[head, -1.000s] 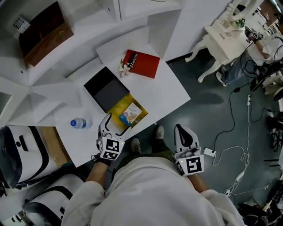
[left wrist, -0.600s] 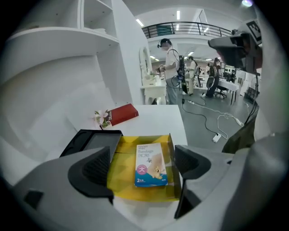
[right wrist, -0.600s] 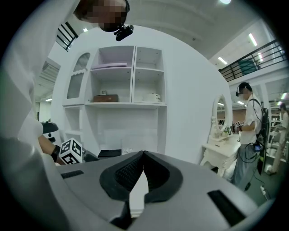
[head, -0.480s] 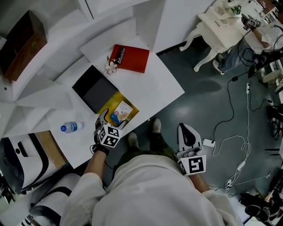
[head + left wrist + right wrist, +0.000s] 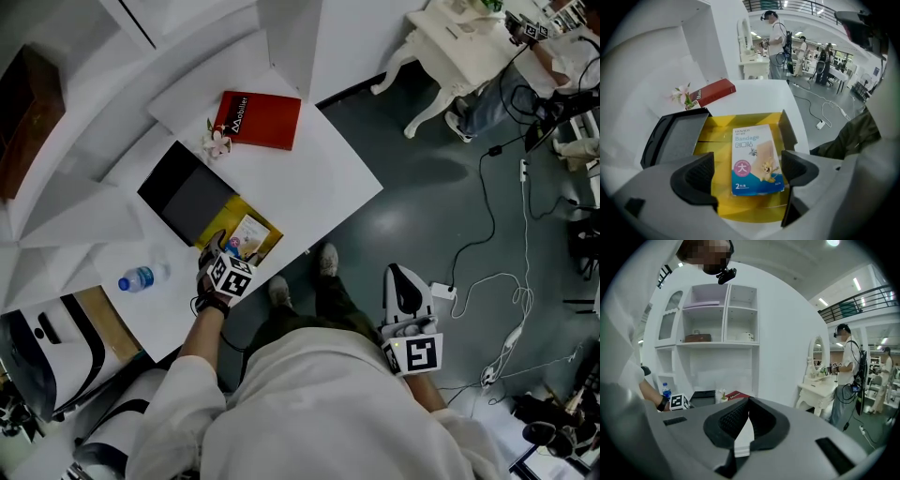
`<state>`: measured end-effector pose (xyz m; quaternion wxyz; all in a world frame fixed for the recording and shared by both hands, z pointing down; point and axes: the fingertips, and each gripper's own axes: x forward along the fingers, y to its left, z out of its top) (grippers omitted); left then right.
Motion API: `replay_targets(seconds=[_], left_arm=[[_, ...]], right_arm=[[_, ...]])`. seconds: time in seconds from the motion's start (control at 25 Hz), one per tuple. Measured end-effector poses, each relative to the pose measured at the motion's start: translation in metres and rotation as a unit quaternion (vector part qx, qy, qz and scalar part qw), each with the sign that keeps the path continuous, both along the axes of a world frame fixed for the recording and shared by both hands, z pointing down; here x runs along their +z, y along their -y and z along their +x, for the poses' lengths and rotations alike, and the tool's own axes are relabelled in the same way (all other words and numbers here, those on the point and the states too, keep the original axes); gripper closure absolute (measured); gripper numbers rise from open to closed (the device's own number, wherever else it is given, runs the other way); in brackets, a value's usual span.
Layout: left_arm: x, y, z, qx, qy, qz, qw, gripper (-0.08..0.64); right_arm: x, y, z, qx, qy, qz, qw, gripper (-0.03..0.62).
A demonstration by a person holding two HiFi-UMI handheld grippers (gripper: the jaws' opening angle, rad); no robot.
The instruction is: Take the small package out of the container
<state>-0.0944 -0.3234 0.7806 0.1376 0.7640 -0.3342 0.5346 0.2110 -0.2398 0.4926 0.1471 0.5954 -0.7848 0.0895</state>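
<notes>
On the white surface (image 5: 323, 173), the open yellow container (image 5: 715, 136) holds the small package (image 5: 756, 159) flat inside. The left gripper (image 5: 747, 172) hovers with its jaws apart on either side of the package, seemingly lined up to pinch it. The right gripper (image 5: 743, 420), jaws together and empty, hangs aside, apparently unneeded.

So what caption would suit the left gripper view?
Left gripper, jaws open, poised over a small blue-and-white bandage package in a yellow box.

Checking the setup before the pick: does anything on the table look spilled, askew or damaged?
Nothing stands out: the bandage package lies flat in the open yellow container, its black lid beside it, left gripper open over it.
</notes>
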Motion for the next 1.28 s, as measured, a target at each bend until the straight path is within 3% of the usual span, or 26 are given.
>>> replay_targets(seconds=[0.72, 1.0, 1.28], left_arm=[[0.042, 0.001, 0.011, -0.005, 0.028, -0.088, 0.9957, 0.118], [0.047, 0.002, 0.008, -0.012, 0.025, -0.155, 0.9875, 0.118], [0.045, 0.004, 0.007, -0.015, 0.016, -0.144, 0.9894, 0.129]], right_arm=[[0.016, 0.006, 0.038, 0.019, -0.004, -0.022, 1.0, 0.568], [0.018, 0.008, 0.045, 0.024, -0.004, -0.029, 0.999, 0.568], [0.016, 0.014, 0.046, 0.021, -0.004, -0.028, 0.999, 0.568]])
